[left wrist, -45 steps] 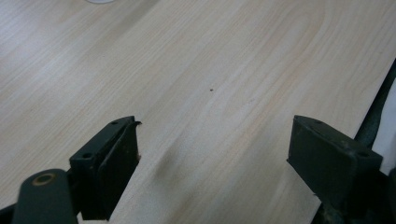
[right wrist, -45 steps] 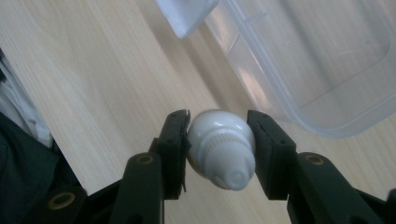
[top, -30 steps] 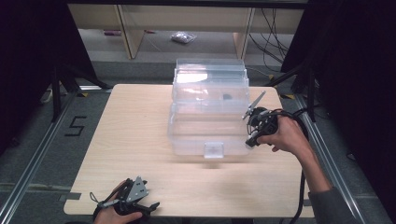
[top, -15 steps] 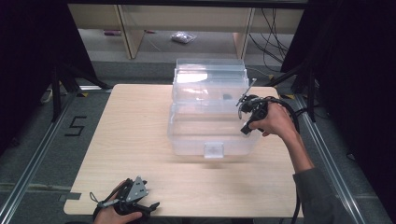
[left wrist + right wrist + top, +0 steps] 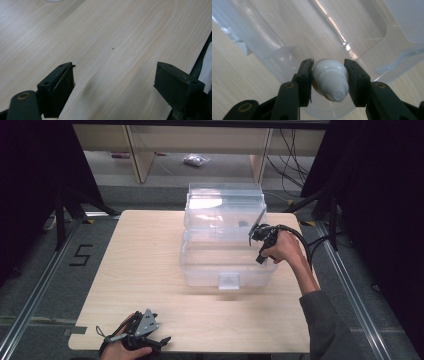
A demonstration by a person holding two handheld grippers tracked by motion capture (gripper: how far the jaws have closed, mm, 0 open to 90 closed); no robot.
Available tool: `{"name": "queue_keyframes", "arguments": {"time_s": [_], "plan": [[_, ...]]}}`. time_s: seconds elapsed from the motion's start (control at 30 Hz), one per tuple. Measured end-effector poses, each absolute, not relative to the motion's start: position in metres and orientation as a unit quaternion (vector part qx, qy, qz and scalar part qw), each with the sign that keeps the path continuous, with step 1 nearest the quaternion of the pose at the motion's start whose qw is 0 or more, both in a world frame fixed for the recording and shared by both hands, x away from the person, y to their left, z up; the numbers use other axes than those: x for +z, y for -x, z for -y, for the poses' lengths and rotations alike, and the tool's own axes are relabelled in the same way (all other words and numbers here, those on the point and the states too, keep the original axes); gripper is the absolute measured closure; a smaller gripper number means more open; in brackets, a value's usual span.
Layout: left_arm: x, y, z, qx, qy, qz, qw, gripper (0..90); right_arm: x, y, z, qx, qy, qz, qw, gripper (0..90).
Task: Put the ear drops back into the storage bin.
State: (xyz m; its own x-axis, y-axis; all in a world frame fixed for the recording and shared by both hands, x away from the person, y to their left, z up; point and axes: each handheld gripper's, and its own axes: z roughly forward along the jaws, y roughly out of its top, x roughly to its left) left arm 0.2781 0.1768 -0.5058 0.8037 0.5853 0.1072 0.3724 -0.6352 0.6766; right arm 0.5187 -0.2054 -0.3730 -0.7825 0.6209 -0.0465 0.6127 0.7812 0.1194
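A clear plastic storage box [image 5: 200,270] stands mid-table with its lid [image 5: 225,195] tipped up at the back. My right gripper [image 5: 256,236] hangs over the box's right rim, held in a hand. In the right gripper view its jaws [image 5: 329,77] are shut on a small white rounded bottle [image 5: 330,80], nozzle end toward the camera, above the box's see-through interior [image 5: 352,32]. My left gripper [image 5: 157,340] rests at the table's near edge, far from the box. Its jaws [image 5: 113,82] stand open over bare wood with nothing between them.
The light wooden table [image 5: 140,260] has free surface left of and in front of the box. A latch tab [image 5: 229,281] sticks out of the box's front wall. Shelving and a small bag [image 5: 195,160] lie on the floor beyond the table.
My right gripper has moved away from me and slightly left, from beside the box's right wall to over its right rim. The left gripper has stayed put.
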Motion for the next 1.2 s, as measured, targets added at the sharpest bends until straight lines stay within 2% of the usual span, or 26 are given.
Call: {"name": "queue_keyframes", "arguments": {"time_s": [0.57, 1.2], "plan": [[-0.506, -0.279, -0.177, 0.167, -0.891, -0.267, 0.327, 15.7, -0.41, -0.535, 0.199, 0.022, -0.365, -0.931, 0.01, 60.2], [-0.506, -0.278, -0.177, 0.165, -0.89, -0.268, 0.331, 15.7, -0.431, -0.541, 0.198, 0.003, -0.373, -0.928, 0.019, 60.2]]}}
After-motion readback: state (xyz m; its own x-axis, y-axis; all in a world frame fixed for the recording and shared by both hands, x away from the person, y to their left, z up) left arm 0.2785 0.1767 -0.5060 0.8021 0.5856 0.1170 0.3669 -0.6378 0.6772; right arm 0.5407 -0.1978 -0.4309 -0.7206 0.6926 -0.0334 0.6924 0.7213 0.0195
